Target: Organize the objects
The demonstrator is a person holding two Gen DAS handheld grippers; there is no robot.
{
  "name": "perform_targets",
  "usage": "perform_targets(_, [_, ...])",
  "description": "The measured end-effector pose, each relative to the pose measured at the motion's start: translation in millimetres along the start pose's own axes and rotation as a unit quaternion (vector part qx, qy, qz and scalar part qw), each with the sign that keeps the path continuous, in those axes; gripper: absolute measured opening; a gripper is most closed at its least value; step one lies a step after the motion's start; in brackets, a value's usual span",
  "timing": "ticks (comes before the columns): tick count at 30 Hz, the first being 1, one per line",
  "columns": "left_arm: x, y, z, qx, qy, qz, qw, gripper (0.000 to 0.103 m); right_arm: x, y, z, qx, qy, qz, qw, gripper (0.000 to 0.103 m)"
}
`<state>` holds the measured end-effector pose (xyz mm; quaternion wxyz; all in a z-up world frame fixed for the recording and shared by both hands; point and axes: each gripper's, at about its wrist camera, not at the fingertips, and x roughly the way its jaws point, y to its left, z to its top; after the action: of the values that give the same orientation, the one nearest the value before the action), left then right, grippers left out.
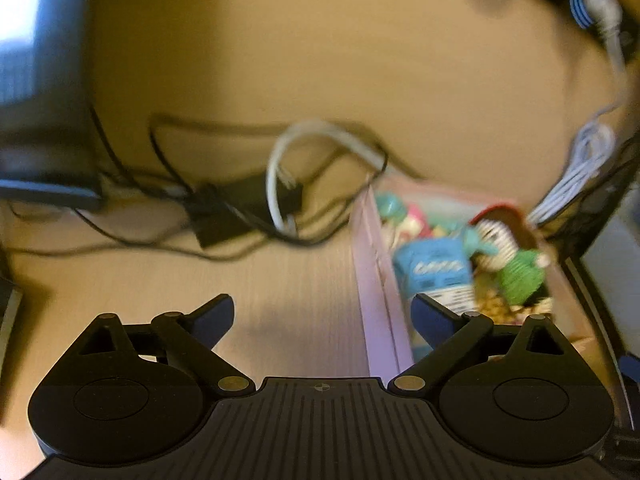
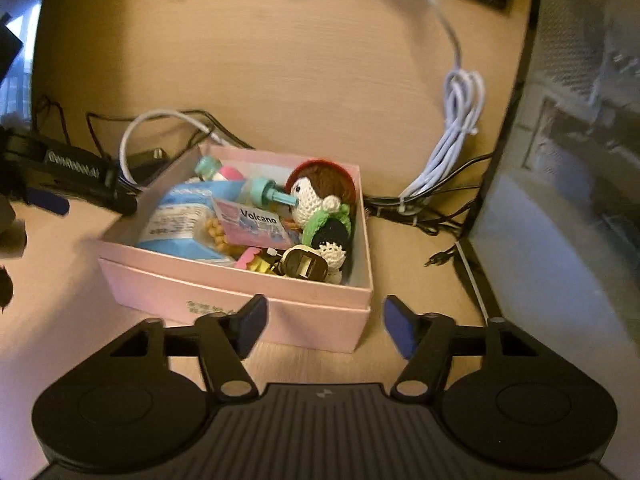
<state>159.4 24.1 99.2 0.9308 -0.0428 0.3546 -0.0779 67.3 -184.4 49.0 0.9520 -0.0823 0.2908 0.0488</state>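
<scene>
A pink open box (image 2: 280,312) stands on the wooden desk. It holds a blue snack pouch (image 2: 180,216), a pink "Volcano" packet (image 2: 252,224), a crocheted doll (image 2: 320,200) and other small items. My right gripper (image 2: 324,326) is open and empty, just in front of the box's near right corner. My left gripper (image 1: 322,320) is open and empty at the box's left wall (image 1: 376,280), one finger on each side of it. The left view is blurred. The left gripper's fingers (image 2: 48,200) show at the left edge of the right wrist view.
Tangled black cables and a white cable (image 1: 288,168) lie behind the box on the left. A bundled white cable (image 2: 452,152) hangs at the right beside a black mesh case (image 2: 568,160). A dark device (image 1: 40,80) stands at the far left.
</scene>
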Motion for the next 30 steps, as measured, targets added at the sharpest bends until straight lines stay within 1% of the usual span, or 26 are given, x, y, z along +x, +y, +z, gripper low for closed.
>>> perform_targets(1, [-14.4,0.0,-4.1,0.009,-0.012,-0.003,0.9999,0.099,-9.6,2.2,-4.3,0.009,0.002,-0.003,1.0,0.084])
perform_targets(2, [-28.0,0.0,-10.8,0.02,-0.018,-0.013,0.9996,0.099,-20.0,1.5,-10.9,0.022,0.01,-0.004,1.0,0.088])
perform_targets(4, [-52.7,0.7,-32.7,0.032,-0.014,-0.045,0.9984,0.099,-38.6,0.4,-26.7,0.06,0.034,-0.002,0.998,0.088])
perform_targets(6, [-68.1,2.4,-60.7,0.034,0.008,-0.075,0.9965,0.099,-55.3,1.7,-46.4,0.101,0.058,-0.003,0.993,0.092])
perform_targets(7, [-72.7,3.9,-76.3,0.032,0.02,-0.085,0.9957,0.099,-62.1,4.2,-56.2,0.112,0.067,-0.009,0.991,0.098])
perform_targets(8, [-75.1,4.8,-89.6,0.032,0.031,-0.09,0.995,0.099,-69.3,8.6,-66.1,0.114,0.074,-0.019,0.991,0.1])
perform_targets(9, [-75.9,5.1,-102.2,0.031,0.044,-0.093,0.9942,0.099,-74.8,13.2,-74.4,0.108,0.08,-0.03,0.99,0.1])
perform_targets(10, [-75.2,5.2,-113.2,0.03,0.06,-0.093,0.9935,0.099,-79.6,18.9,-82.5,0.096,0.087,-0.041,0.991,0.103])
perform_targets(12, [-72.6,3.8,-130.6,0.025,0.085,-0.08,0.9929,0.099,-83.2,25.6,-93.7,0.076,0.097,-0.048,0.991,0.103])
perform_targets(13, [-72.3,2.1,-136.8,0.027,0.087,-0.072,0.9932,0.099,-82.6,27.0,-98.3,0.07,0.102,-0.049,0.991,0.103])
perform_targets(16, [-75.8,-9.5,-152.3,0.057,0.061,-0.04,0.9957,0.099,-74.4,25.0,-107.4,0.059,0.115,-0.046,0.991,0.103])
perform_targets(18, [-76.7,-15.0,-155.8,0.055,0.049,-0.02,0.9971,0.099,-66.5,20.4,-110.0,0.055,0.119,-0.03,0.991,0.103])
perform_targets(20, [-74.7,-22.6,-158.2,0.051,0.039,0.004,0.9979,0.099,-62.5,15.9,-109.4,0.052,0.117,-0.016,0.992,0.103])
perform_targets(23, [-64.4,-32.8,-161.8,0.068,0.019,0.032,0.997,0.099,-48.5,10.1,-103.7,0.029,0.099,-0.003,0.995,0.103])
perform_targets(25, [-59.3,-37.0,-162.7,0.058,0.003,0.044,0.9974,0.099,-37.7,3.9,-99.7,0.029,0.086,0.0,0.996,0.103])
perform_targets(26, [-56.7,-37.8,-162.0,0.055,-0.003,0.047,0.9974,0.099,-30.3,-1.9,-97.3,0.038,0.083,0.011,0.996,0.103])
perform_targets(27, [-53.3,-39.1,-161.7,0.053,-0.01,0.05,0.9973,0.099,-21.6,-10.3,-94.8,0.055,0.086,0.03,0.994,0.103])
perform_targets(28, [-50.7,-40.2,-160.5,0.051,-0.015,0.052,0.9972,0.099,-16.3,-15.1,-92.3,0.065,0.083,0.032,0.994,0.103])
perform_targets(29, [-48.6,-41.3,-159.0,0.048,-0.016,0.056,0.9972,0.099,-10.3,-16.9,-90.5,0.065,0.077,0.024,0.995,0.103])
perform_targets(30, [-46.2,-43.0,-157.5,0.045,-0.016,0.06,0.9971,0.099,-5.6,-17.5,-90.5,0.065,0.065,0.025,0.995,0.103])
